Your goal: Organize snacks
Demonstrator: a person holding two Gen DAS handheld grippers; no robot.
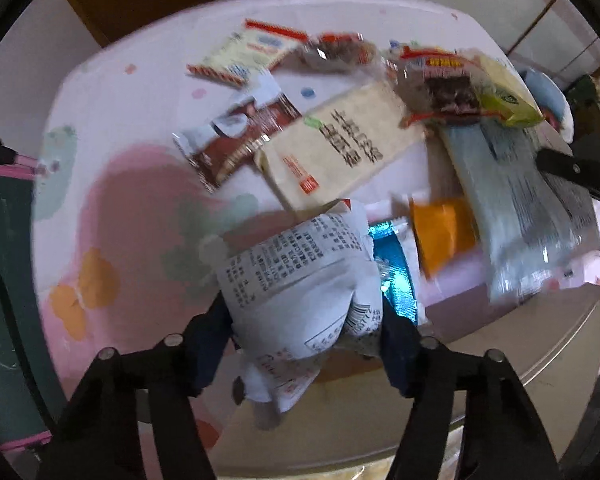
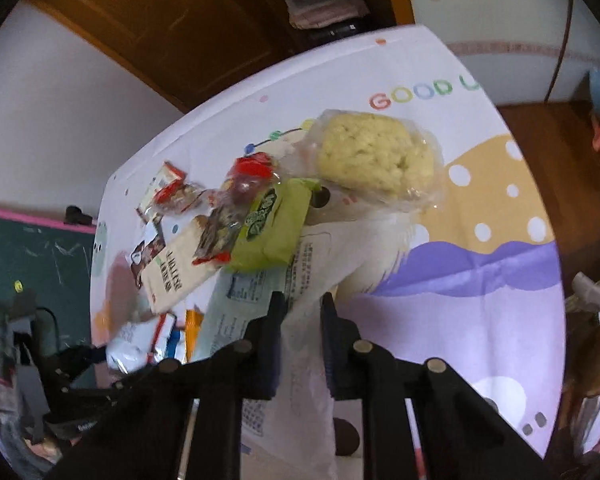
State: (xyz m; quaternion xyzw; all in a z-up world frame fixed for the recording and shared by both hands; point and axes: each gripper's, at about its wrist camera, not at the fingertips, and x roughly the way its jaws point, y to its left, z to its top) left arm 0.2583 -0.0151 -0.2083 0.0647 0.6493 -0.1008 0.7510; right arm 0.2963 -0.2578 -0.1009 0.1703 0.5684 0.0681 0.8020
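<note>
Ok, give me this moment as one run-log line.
left gripper: shut on white snack pack | right gripper: shut on white wrapper | other snacks: loose on table

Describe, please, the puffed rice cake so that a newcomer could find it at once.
Start at the "GOOD" lettering on the tablecloth; just below it, at the pile's far end, lies the rice cake. Alone among the printed packets, it is a pale yellow, bumpy block in clear wrap.
</note>
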